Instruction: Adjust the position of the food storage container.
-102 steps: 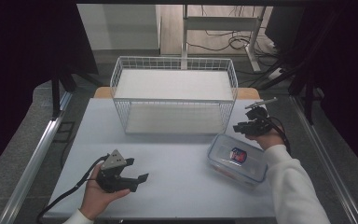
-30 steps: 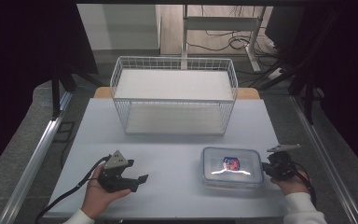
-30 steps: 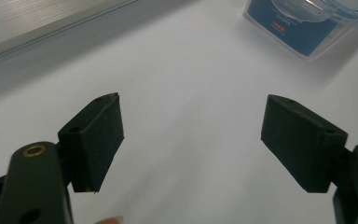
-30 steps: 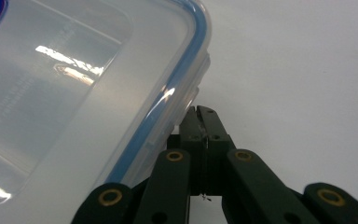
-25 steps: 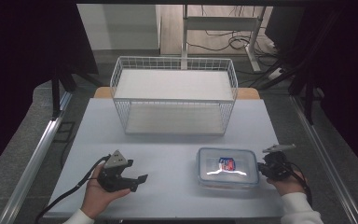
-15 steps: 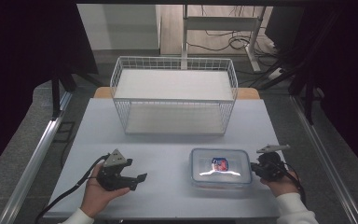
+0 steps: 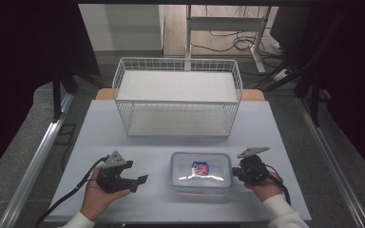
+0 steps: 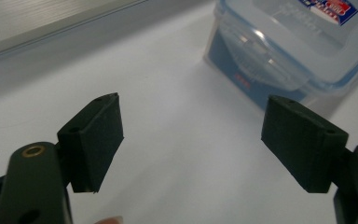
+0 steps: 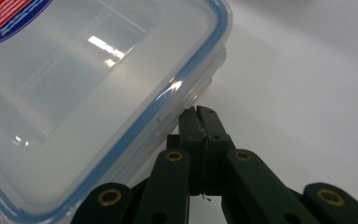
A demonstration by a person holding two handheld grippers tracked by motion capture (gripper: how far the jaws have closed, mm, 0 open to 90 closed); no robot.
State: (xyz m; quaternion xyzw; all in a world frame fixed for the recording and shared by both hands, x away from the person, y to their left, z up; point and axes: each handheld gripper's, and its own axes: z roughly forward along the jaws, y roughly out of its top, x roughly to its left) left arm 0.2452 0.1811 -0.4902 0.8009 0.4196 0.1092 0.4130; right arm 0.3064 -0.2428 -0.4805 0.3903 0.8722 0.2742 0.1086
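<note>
The print on the red and blue label [image 7: 200, 167] atop the clear lidded container [image 7: 200, 170] is too small to read. In the left gripper view that container [image 8: 289, 46] runs off the top and right edges. From above, the right gripper's [image 7: 237, 172] jaw tips are too small to make out.

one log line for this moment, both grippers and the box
left gripper: open, on table, apart from container | right gripper: shut, tips against container side | lid on

Closed fingers [image 9: 200, 114] against lidded container [image 9: 74, 93] edge
</note>
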